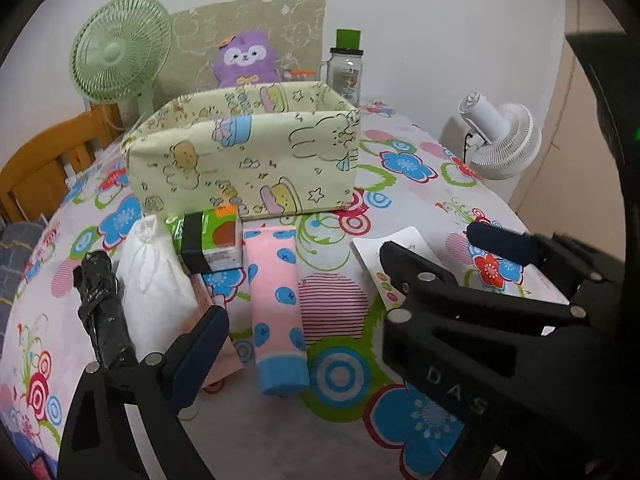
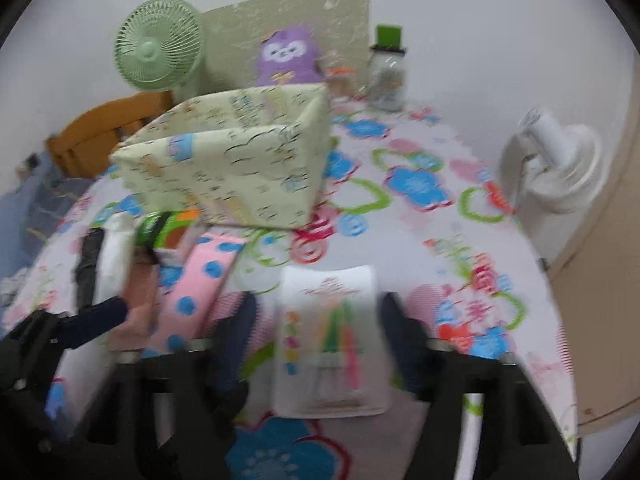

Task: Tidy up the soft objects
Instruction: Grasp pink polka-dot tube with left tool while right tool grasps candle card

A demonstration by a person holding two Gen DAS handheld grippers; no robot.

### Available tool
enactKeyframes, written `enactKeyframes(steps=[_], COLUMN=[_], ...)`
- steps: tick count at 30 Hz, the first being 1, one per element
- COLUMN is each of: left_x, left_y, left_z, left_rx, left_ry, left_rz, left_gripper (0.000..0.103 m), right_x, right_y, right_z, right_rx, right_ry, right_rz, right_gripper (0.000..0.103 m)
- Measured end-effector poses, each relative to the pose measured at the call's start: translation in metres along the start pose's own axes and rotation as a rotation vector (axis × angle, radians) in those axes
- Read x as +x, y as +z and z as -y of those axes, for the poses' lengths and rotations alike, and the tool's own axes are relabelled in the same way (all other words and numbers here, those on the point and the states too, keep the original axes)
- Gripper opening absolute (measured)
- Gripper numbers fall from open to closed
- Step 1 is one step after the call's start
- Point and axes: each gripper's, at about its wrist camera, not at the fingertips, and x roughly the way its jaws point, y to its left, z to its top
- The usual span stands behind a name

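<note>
Approach step: right tool [image 2: 316, 320] spread around white packet [image 2: 330, 344], prob. not gripping yet, view blurry. Left tool [image 1: 296, 276] spread over pink sock [image 1: 276, 308]. Next: pinch, lift into fabric bin [image 1: 244, 160].

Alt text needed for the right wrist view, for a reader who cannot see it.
The open right tool straddles a white card lying flat on a floral tablecloth, fingers on either side of it. Behind sit a pale yellow fabric bin, a pink dotted sock, a purple plush and two fans; the picture is blurred.
</note>
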Motion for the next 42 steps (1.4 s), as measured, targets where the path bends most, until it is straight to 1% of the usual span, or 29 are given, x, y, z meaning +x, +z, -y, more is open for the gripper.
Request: enactKeyframes(steps=[2,6,9,15,18,20,25,27,30,34,35,36,37,38,39,42], left_x=[0.004,0.012,0.017,0.026,0.033,0.034,0.035,0.036,0.039,0.044,0.045,0.046,0.048,0.051,0.052,0.053], left_y=[0.001,0.003,0.002,-0.001,-0.003,-0.005,-0.006,-0.005,-0.001,0.004,0.005,0.005,0.006,0.007,0.007,0.011], left_z=[-0.001,-0.005,-0.004,-0.009,-0.011,-0.01,-0.007,-0.006,-0.006,-0.008,-0.008,-0.008,-0.008,-0.011,-0.015,-0.019], left_rx=[-0.01,-0.038,-0.034,-0.041,-0.041,-0.028,-0.008,-0.004,-0.008,-0.028,-0.022,-0.017,-0.01,-0.006,-0.025,-0.041], left_ry=[-0.008,-0.029,-0.014,0.01,0.016,0.025,0.044,0.047,0.023,-0.009,-0.008,0.01,0.043,0.06,0.042,0.067], left_rz=[-0.016,-0.039,-0.052,-0.084,-0.106,-0.105,-0.096,-0.095,-0.095,-0.104,-0.108,-0.112,-0.114,-0.119,-0.124,-0.122], left_gripper=[0.097,0.097,0.097,0.097,0.097,0.097,0.097,0.097,0.098,0.098,0.097,0.094,0.086,0.084,0.083,0.073], right_x=[-0.001,0.009,0.017,0.032,0.04,0.045,0.048,0.049,0.049,0.05,0.051,0.052,0.052,0.052,0.053,0.052], right_y=[0.0,0.002,0.004,0.001,-0.002,-0.003,-0.006,-0.006,-0.004,0.0,0.001,0.001,0.002,0.002,0.003,0.004], right_z=[0.0,0.007,0.007,0.003,0.0,-0.001,0.001,0.002,0.006,0.011,0.012,0.012,0.012,0.013,0.015,0.026], right_rx=[-0.01,0.025,0.014,0.006,0.0,0.0,0.005,0.002,0.011,0.019,0.019,0.015,0.008,0.003,0.002,0.032], right_ry=[0.005,0.005,-0.002,0.01,-0.001,-0.014,-0.02,-0.021,-0.014,0.015,0.018,0.021,0.015,0.006,0.004,0.022], right_rz=[0.002,-0.068,-0.11,-0.164,-0.191,-0.206,-0.194,-0.189,-0.178,-0.18,-0.181,-0.182,-0.178,-0.179,-0.179,-0.18], right_gripper=[0.073,0.073,0.074,0.074,0.074,0.074,0.074,0.072,0.066,0.066,0.066,0.066,0.066,0.066,0.066,0.066])
